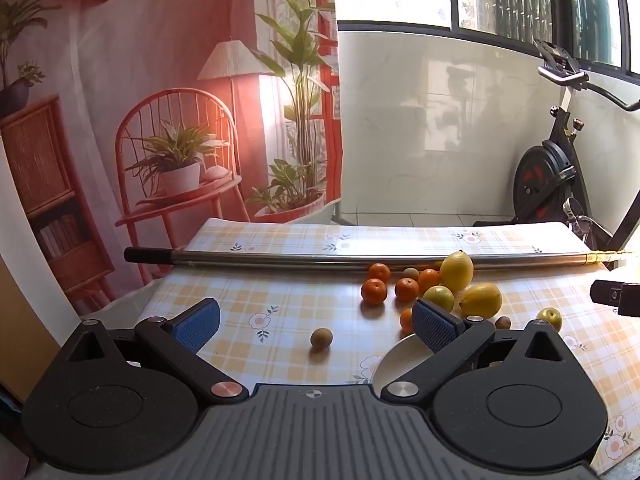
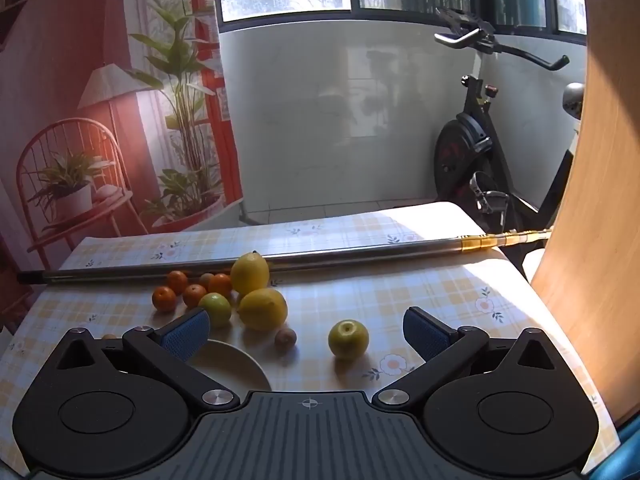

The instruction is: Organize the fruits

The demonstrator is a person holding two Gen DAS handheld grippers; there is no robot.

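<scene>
Yellow lemons (image 2: 263, 309) and mandarins (image 2: 164, 298) lie loose beside the empty plate (image 2: 236, 364); both claws, left (image 1: 316, 326) and right (image 2: 306, 330), hover spread, holding nothing.

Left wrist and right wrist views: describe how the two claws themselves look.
Both look alike. The left claw and the right claw each have two matte black link arms ending in blue textured pads, silver round pivot pins, two black disc housings, and a grey ribbed centre plate with a small crosshair mark. No cables or sleeves show.
</scene>
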